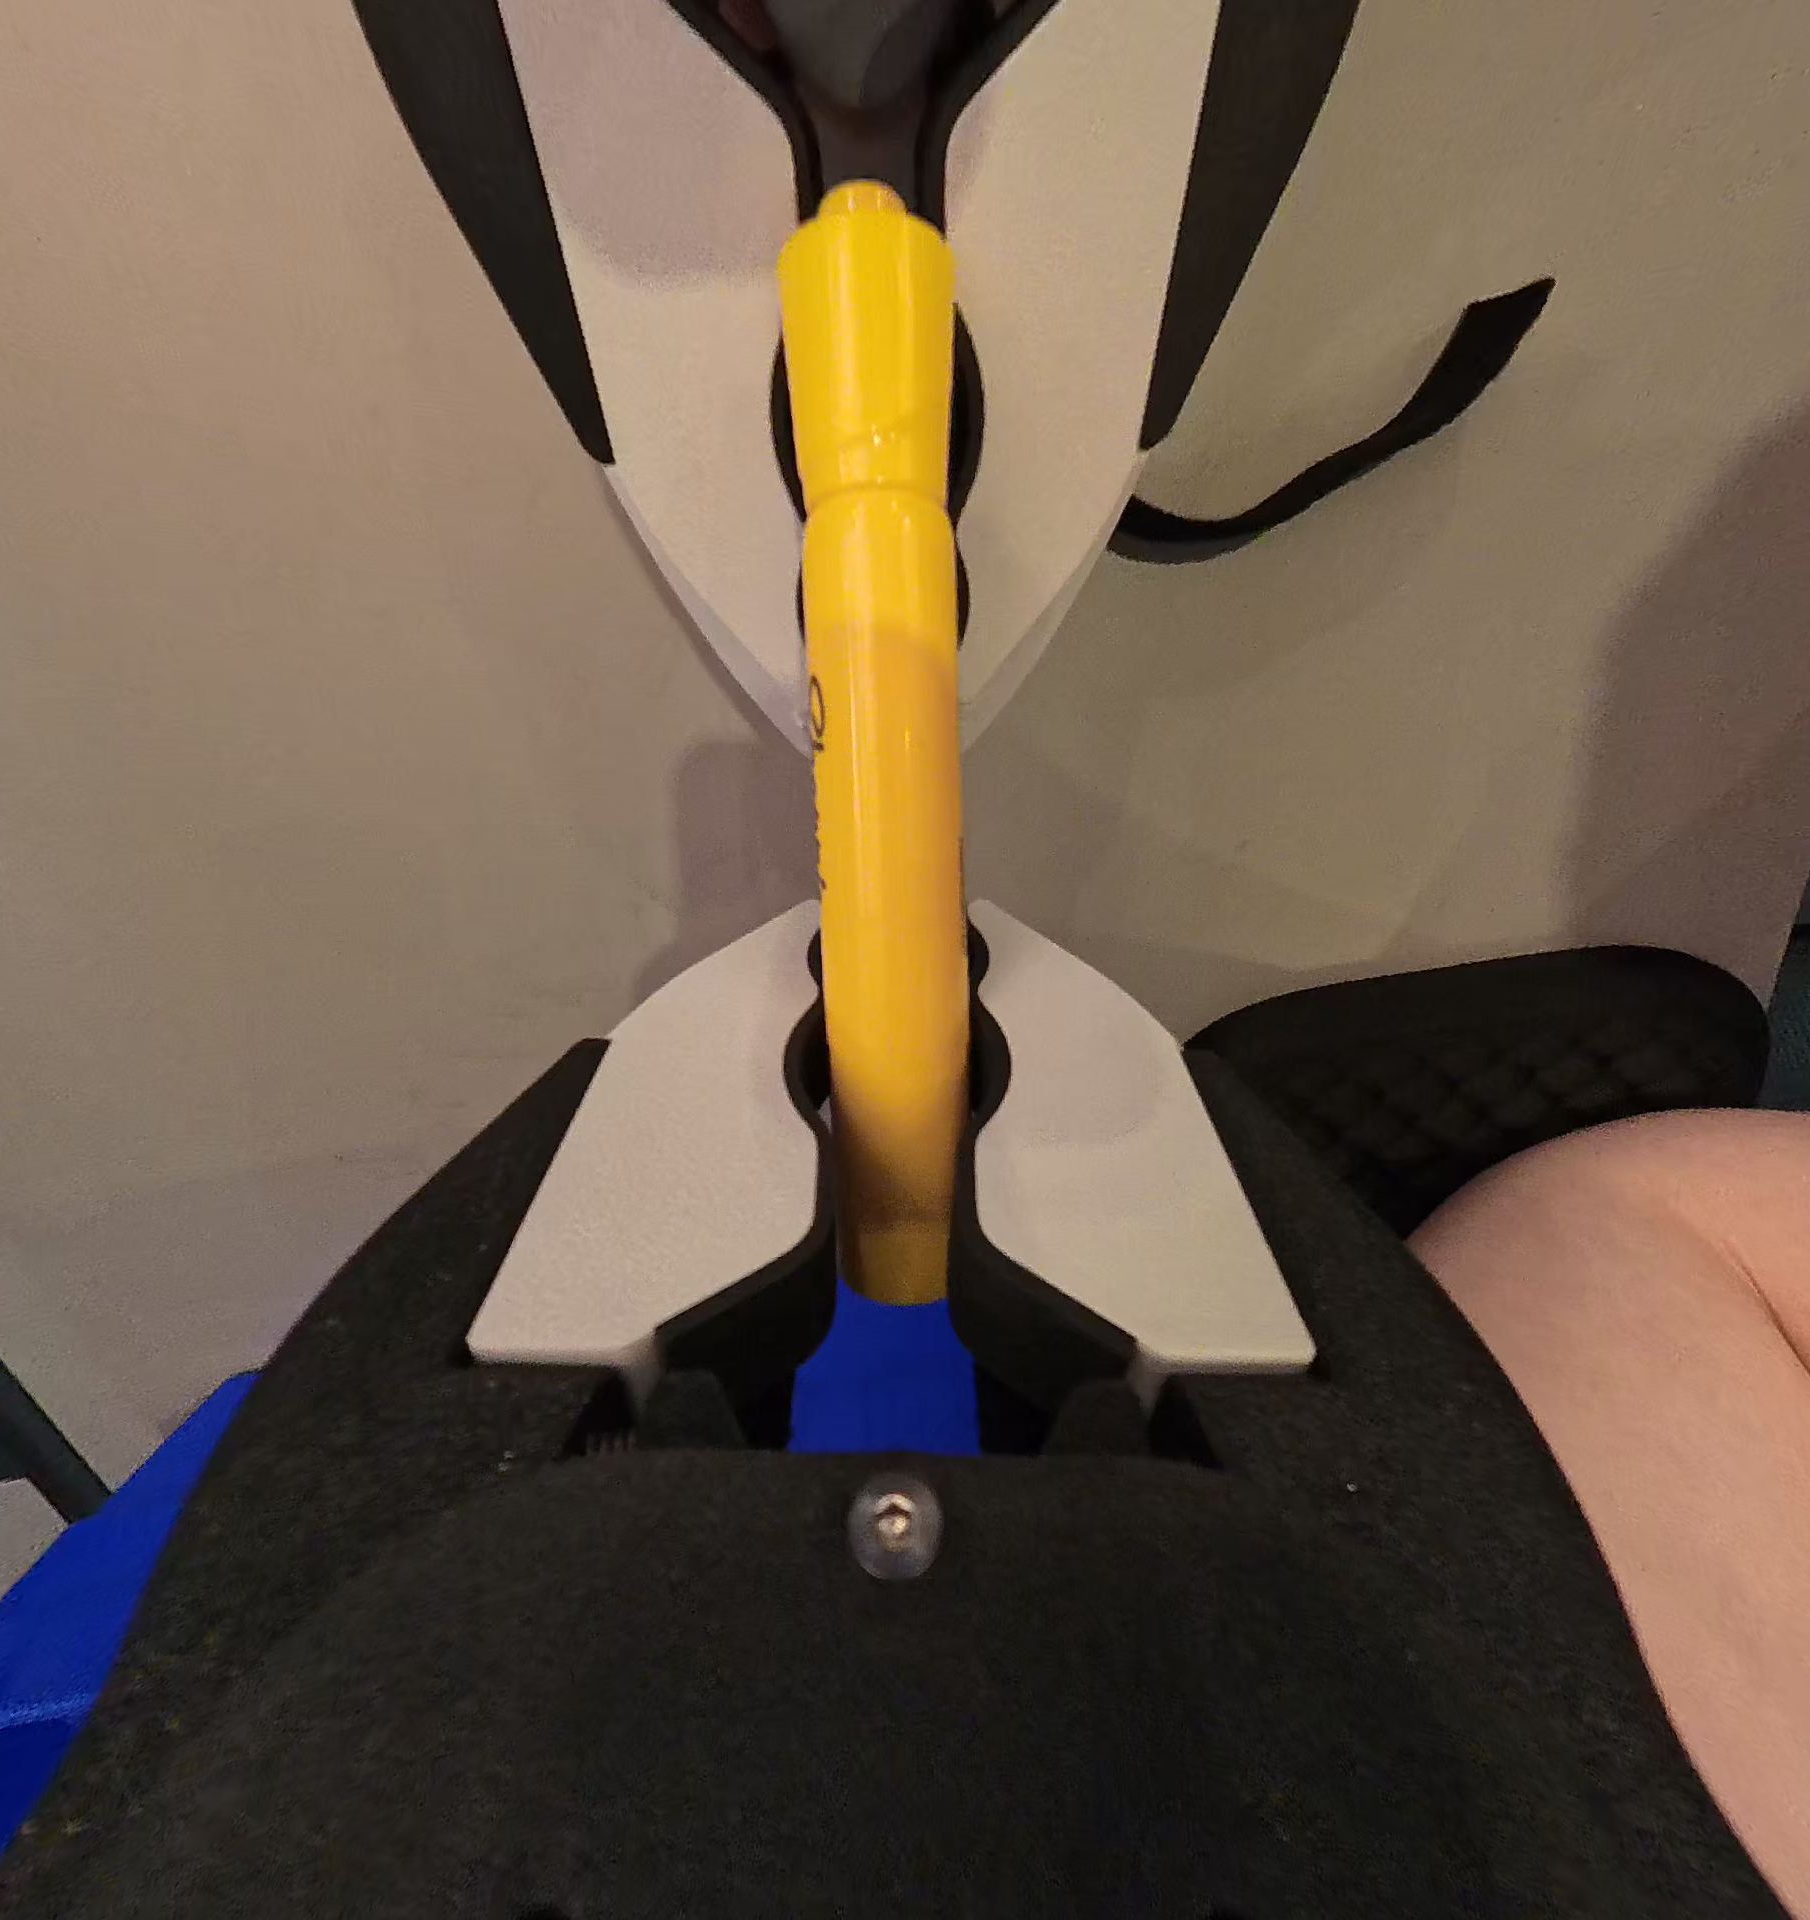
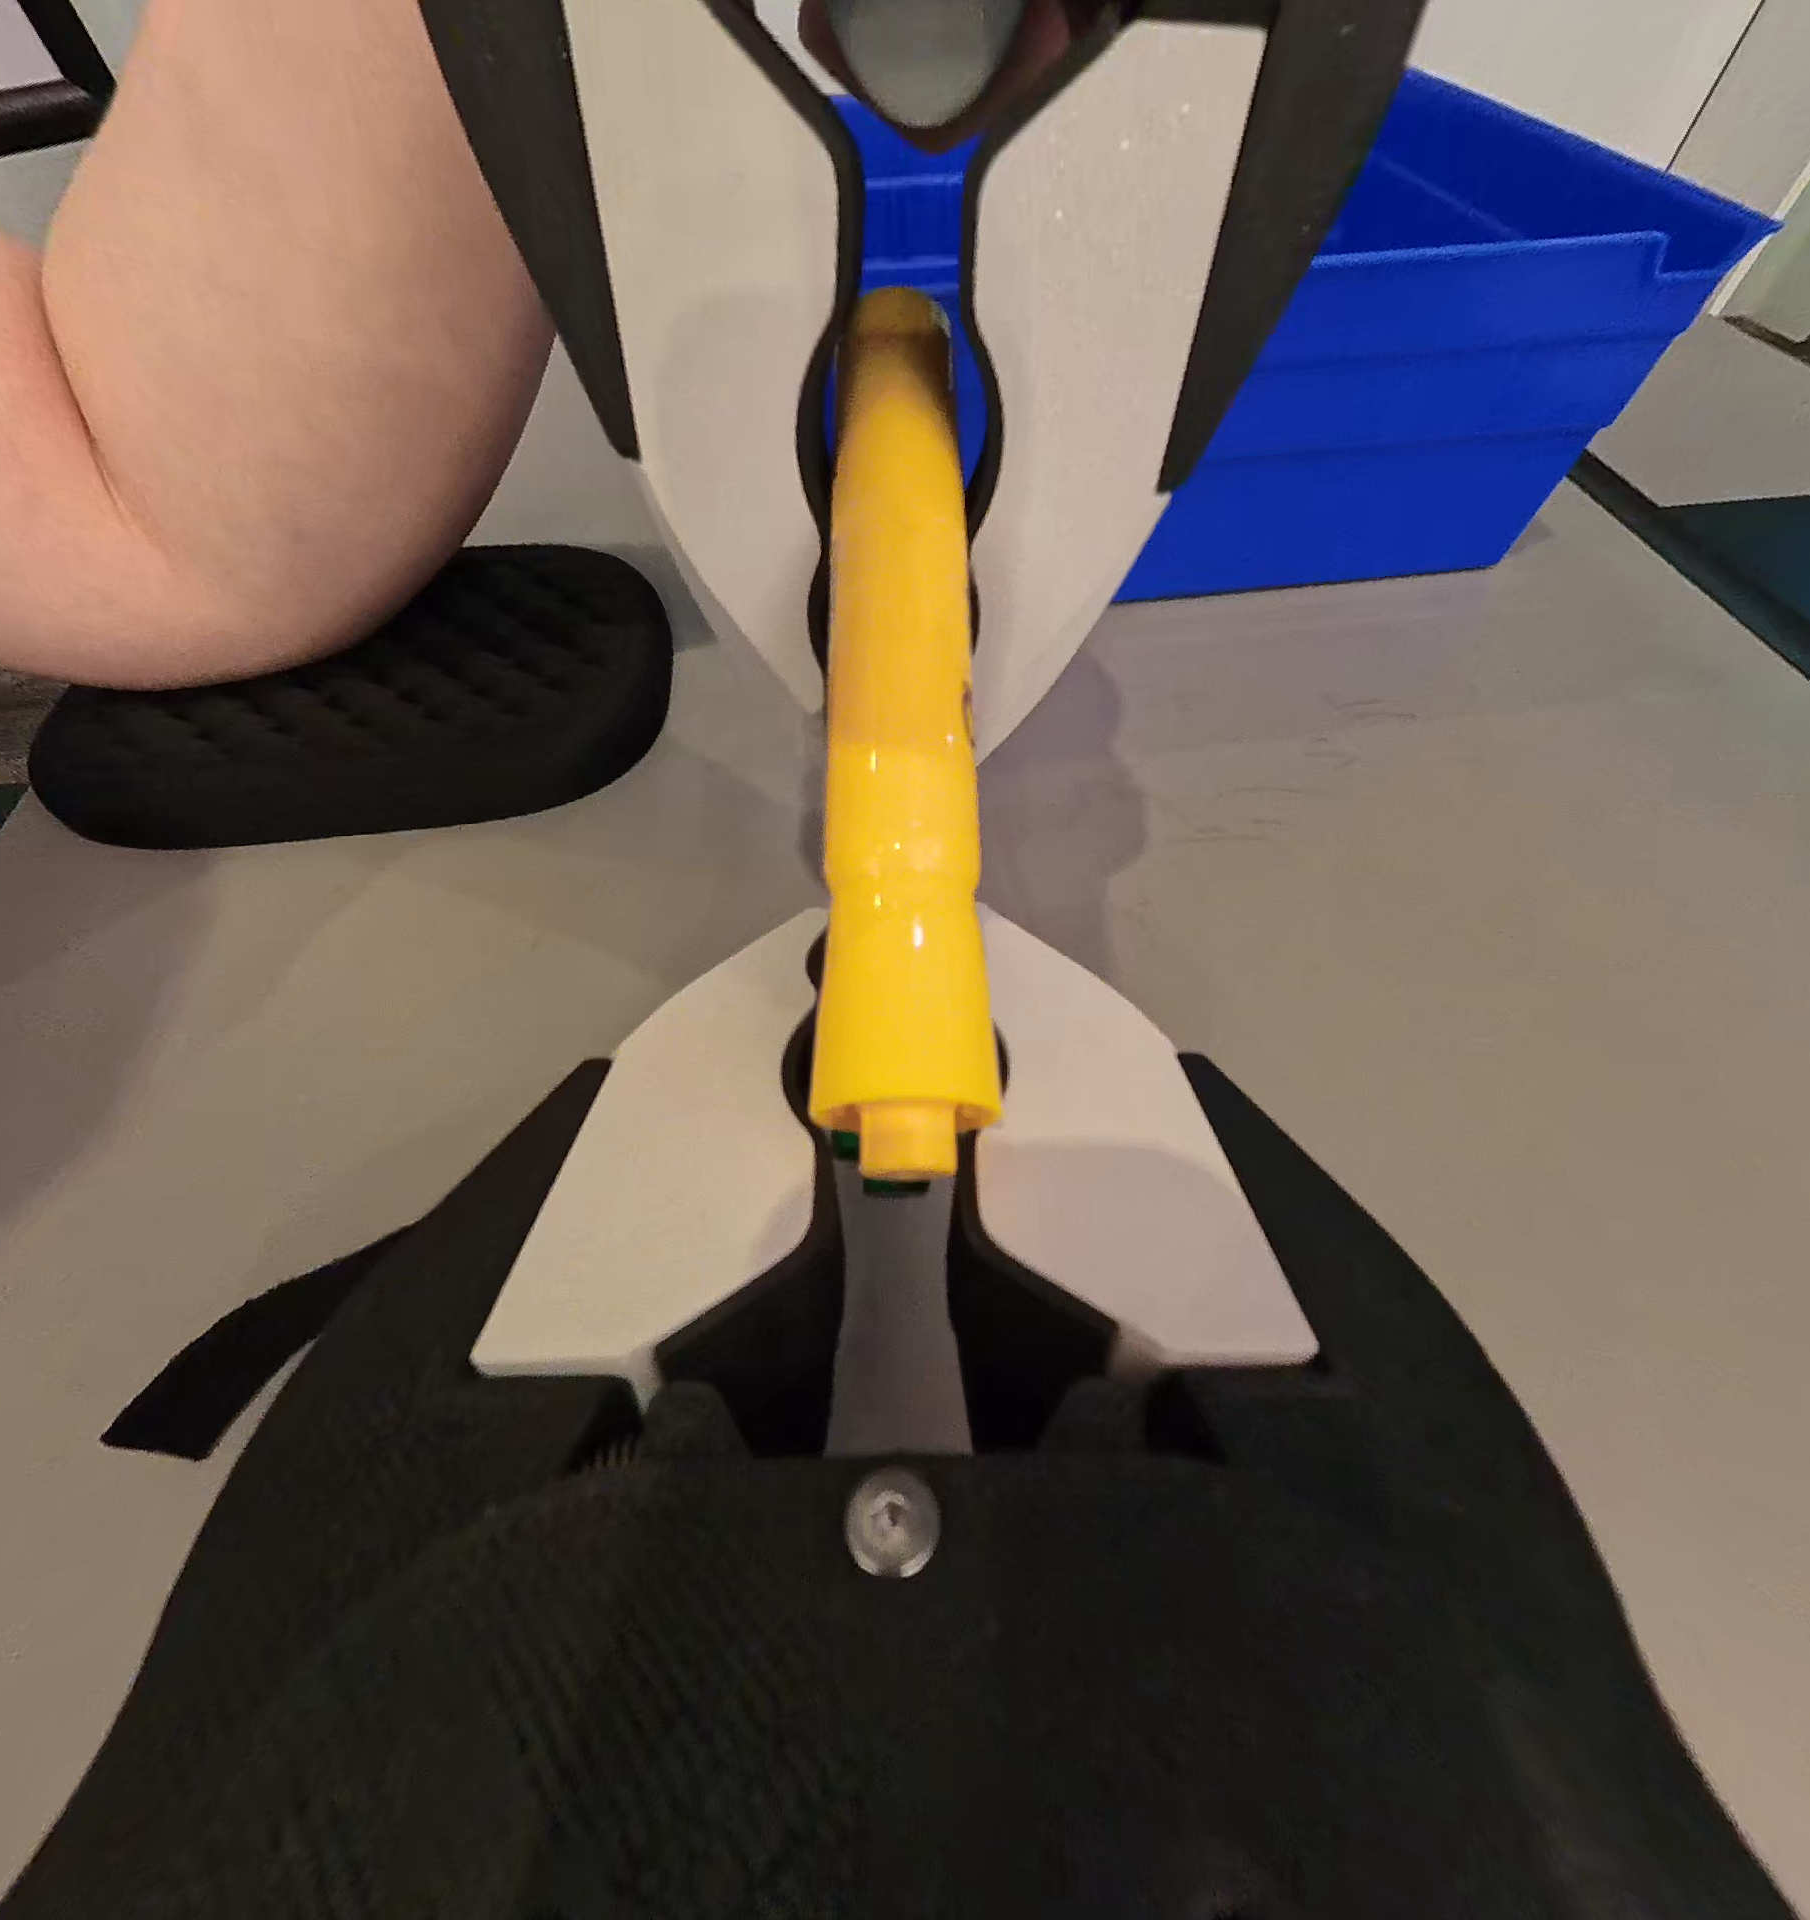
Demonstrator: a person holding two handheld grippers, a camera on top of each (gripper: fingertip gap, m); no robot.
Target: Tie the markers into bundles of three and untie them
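1. Left claw (image 1: 893,935): clenching on the barrel end of the yellow marker (image 1: 885,727), white fingers (image 1: 672,1143) pressing it from both sides.
2. Right claw (image 2: 896,935): clenching on the cap end of the same yellow marker (image 2: 901,675), nub of the cap pointing back toward the camera.
3. Yellow marker: hanging above the grey counter (image 2: 1400,987), spanning between the two claws facing each other tip to tip.
4. Something green (image 2: 885,1184): peeking out just beneath the yellow cap in the right wrist view; too hidden for telling what it is.
5. Black strap (image 1: 1348,457): lying curled on the counter beside the right claw in the left wrist view.
6. Black textured pad (image 2: 361,696): resting on the counter, bearing a person's bare arm (image 2: 236,364).
7. Blue bin (image 2: 1400,364): sitting on the counter behind the left claw in the right wrist view.
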